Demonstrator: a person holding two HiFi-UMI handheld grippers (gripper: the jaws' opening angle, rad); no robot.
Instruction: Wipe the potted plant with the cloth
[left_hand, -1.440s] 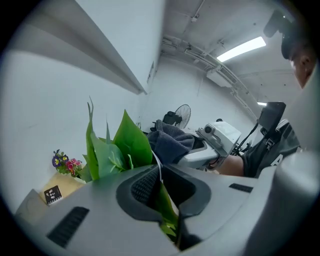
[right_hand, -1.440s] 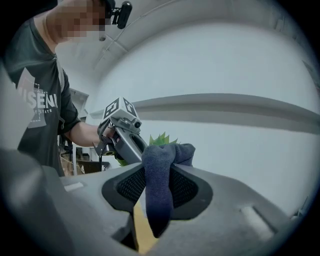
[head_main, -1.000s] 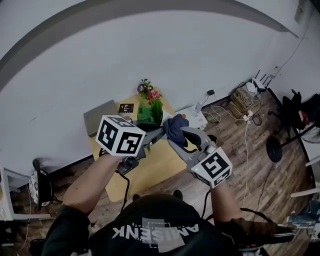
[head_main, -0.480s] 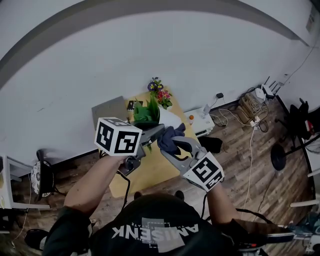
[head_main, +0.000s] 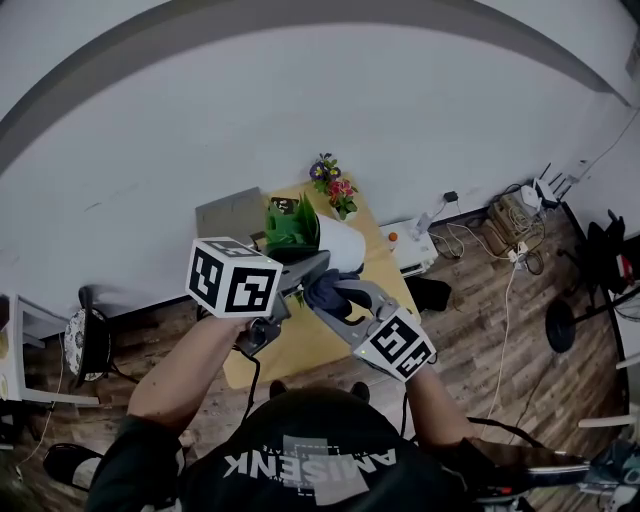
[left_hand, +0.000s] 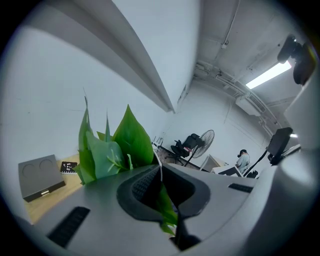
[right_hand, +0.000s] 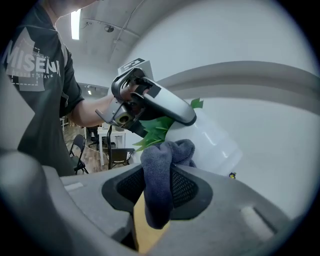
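Note:
The potted plant has green leaves (head_main: 289, 228) and a white pot (head_main: 341, 246). It is off the table and tipped, with the leaves pointing left in the head view. My left gripper (head_main: 318, 264) is shut on the pot's rim; the thin white rim (left_hand: 160, 169) and a leaf sit between its jaws (left_hand: 161, 186). My right gripper (head_main: 335, 296) is shut on a dark blue cloth (head_main: 324, 289), just below the pot. In the right gripper view the bunched cloth (right_hand: 162, 167) lies close against the pot's white side (right_hand: 214, 142), with the left gripper (right_hand: 150, 102) above it.
A yellow wooden table (head_main: 300, 345) stands against the white wall. On it are a small pot of coloured flowers (head_main: 333, 187), a grey box (head_main: 229, 212) and a black card (left_hand: 68, 166). Cables and a white device (head_main: 412, 245) lie on the wooden floor to the right.
The plant has been tipped so that the pot's white side now shows. My right gripper has come down and to the left with the cloth, in under the pot.

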